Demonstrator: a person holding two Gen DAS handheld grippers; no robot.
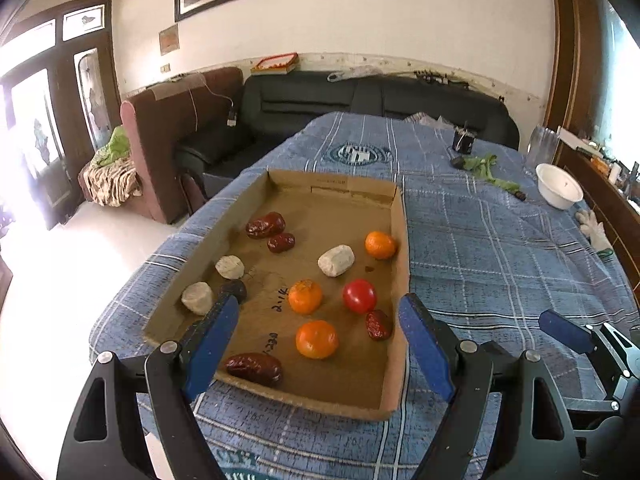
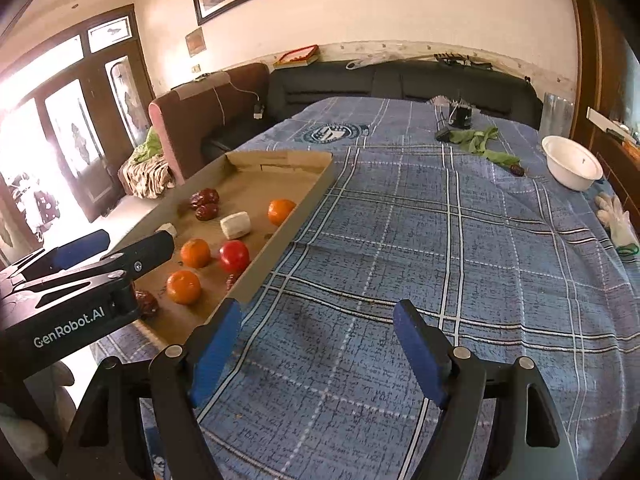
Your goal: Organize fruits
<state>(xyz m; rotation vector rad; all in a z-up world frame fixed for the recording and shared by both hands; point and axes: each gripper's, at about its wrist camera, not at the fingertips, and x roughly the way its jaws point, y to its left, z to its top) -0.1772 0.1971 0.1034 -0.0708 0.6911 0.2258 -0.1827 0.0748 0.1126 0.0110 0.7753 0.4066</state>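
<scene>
The fruits lie loose in a shallow cardboard tray [image 1: 400, 232] set at the desk's left edge, on a blue plaid cloth [image 2: 440, 240]. Three oranges [image 1: 305, 297], bright and round, sit in the tray's right and near part, with a glossy red tomato [image 1: 359, 296] among them close to the right wall. Wrinkled dark red dates [image 1: 265, 225] gather near the far left wall, another lies at the near edge, and three pale chalky lumps [image 1: 336, 260] are scattered between. The tray's far end is bare. To the right of the tray the cloth lies wide and open as far as a white bowl [image 2: 572, 162] near the desk's right edge. The left gripper [image 1: 320, 320] hovers over the tray's near edge, jaws released and empty; the right gripper [image 2: 318, 328] hangs over bare cloth beside the tray, jaws likewise spread with nothing between.
</scene>
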